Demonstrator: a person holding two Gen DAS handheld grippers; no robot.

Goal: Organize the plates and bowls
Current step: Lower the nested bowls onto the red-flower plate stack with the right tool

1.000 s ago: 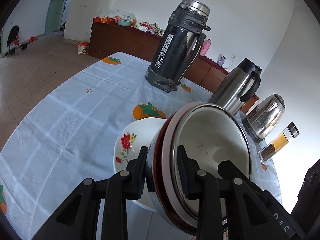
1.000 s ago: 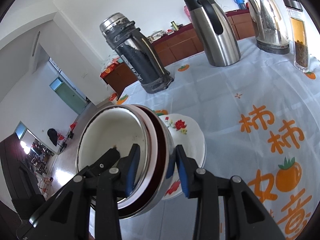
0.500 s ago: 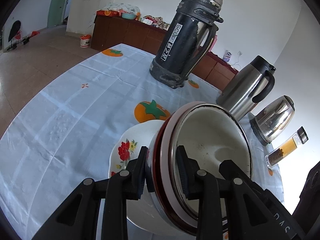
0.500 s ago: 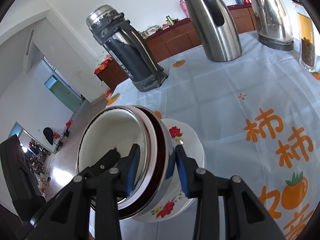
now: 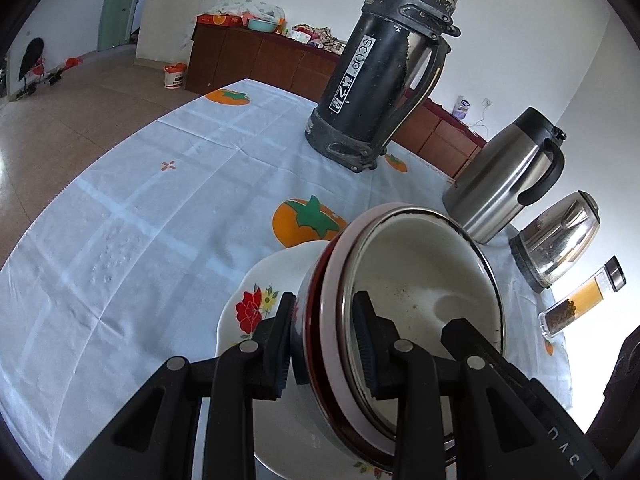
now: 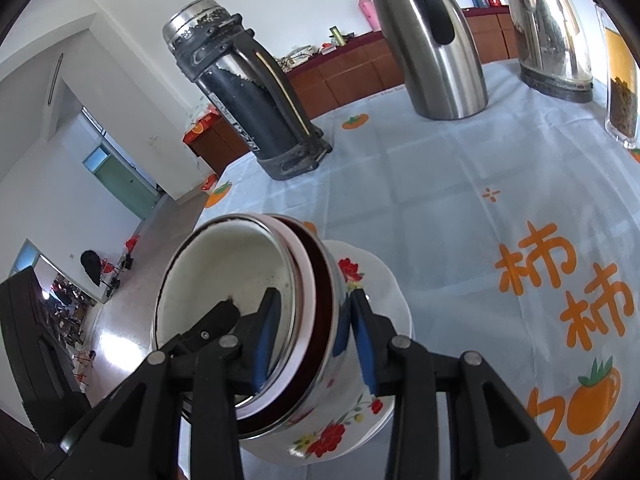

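Note:
A stack of nested bowls (image 5: 420,300), with steel, dark red and pink rims and a white inside, is held between both grippers. My left gripper (image 5: 322,344) is shut on its near rim. My right gripper (image 6: 312,336) is shut on the opposite rim of the stack (image 6: 240,280). The stack is tilted and sits low over a white plate with red flowers (image 5: 256,300), which lies on the tablecloth. In the right wrist view the plate (image 6: 380,284) shows behind and under the stack. I cannot tell whether they touch.
A black thermos (image 5: 380,68) stands at the back of the table. A steel carafe (image 5: 508,176), a steel kettle (image 5: 560,236) and a glass tea bottle (image 5: 580,296) stand to the right. The table edge (image 5: 92,164) drops to the floor on the left.
Both grippers have carried the bowl stack down and over the flowered plate. The plate now lies more directly under the stack. Both grips are unchanged.

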